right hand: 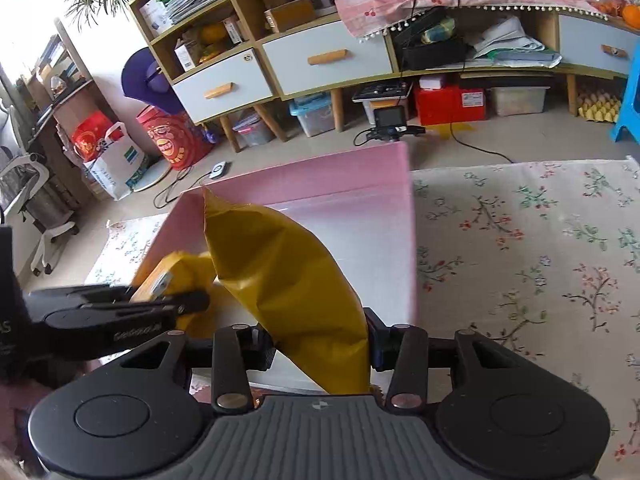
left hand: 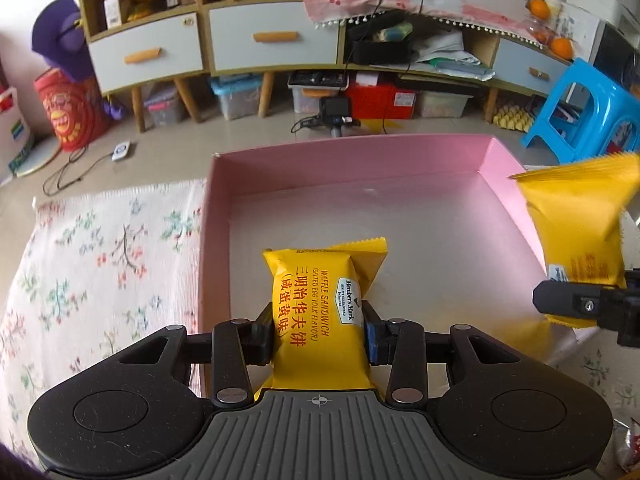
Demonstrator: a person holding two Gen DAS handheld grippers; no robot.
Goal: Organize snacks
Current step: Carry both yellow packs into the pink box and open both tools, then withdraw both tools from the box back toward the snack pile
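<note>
Gripping a yellow waffle sandwich packet (left hand: 316, 312) between its two fingers, the left claw (left hand: 319, 330) hangs over the near left part of the pink box (left hand: 360, 160). Right claw (right hand: 320, 344) is clamped on a second yellow packet (right hand: 288, 280), up over the box's right wall. Box sits on the table's floral cloth (left hand: 100, 264), both packets off its floor.

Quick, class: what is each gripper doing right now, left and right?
Left gripper: closed on a yellow waffle sandwich packet, over the pink box.
Right gripper: closed on a second yellow packet.
</note>
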